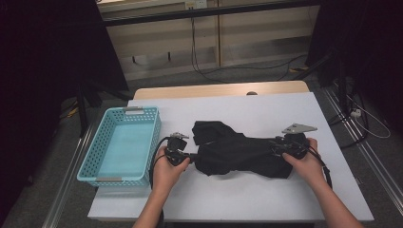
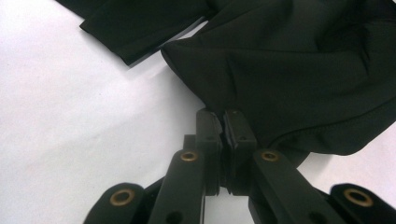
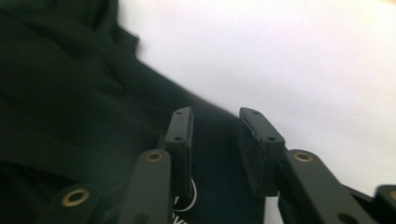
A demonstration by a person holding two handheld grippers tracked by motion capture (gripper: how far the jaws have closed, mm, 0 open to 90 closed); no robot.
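White tabletop carries our black cloth, lying long from left edge to right. Left tongs pinch its end; right tongs gape over the other.

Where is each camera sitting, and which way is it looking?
High view: above the person's side, looking forward and down at the white table, blue basket and black garment; both forearms show.
Left gripper view: on the left gripper, looking along its jaws, shut on the garment's edge.
Right gripper view: on the right gripper, jaws apart over the garment.
All three views share the black garment and the white table.
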